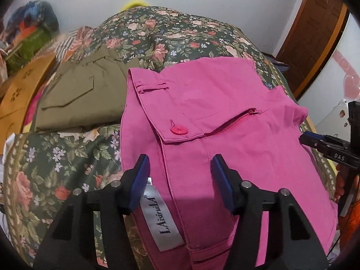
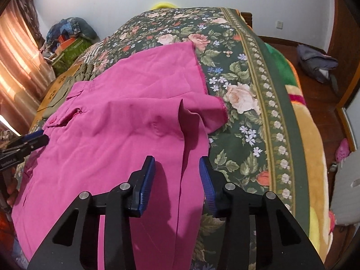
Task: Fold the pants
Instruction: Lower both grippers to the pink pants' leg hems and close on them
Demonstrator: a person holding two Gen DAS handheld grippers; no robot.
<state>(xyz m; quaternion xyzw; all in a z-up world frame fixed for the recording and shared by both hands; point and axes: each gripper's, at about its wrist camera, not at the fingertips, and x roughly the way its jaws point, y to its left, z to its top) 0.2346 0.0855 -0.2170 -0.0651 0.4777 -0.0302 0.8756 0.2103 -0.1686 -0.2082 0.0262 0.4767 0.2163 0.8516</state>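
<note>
A: Quick pass. Where were the pants?

B: Pink pants (image 1: 225,117) lay flat on the floral bedspread (image 1: 63,157), waistband end toward my left side, leg ends out to the right. Button (image 1: 178,131) and zip pocket faced up. A white brand label (image 1: 160,218) showed at the near waistband edge.

A: Left gripper?

B: My left gripper (image 1: 180,180) sat over the waistband edge, jaws partly apart, pink cloth and the label between the blue pads (image 1: 140,180). I couldn't see the pads pressing on anything.

A: Right one?

B: My right gripper (image 2: 177,180) was at the near edge of a pant leg, jaws narrower than the left's. A fold of pink cloth ran up between the pads (image 2: 146,180), gaps visible on both sides, so not clamped as far as I saw.

A: Anything else on the bed?

B: Olive pants (image 1: 83,99), folded, lay just beside the pink ones on the far left, next to a tan cardboard box (image 1: 20,94). One leg hem (image 2: 221,108) was flipped up and creased.
</note>
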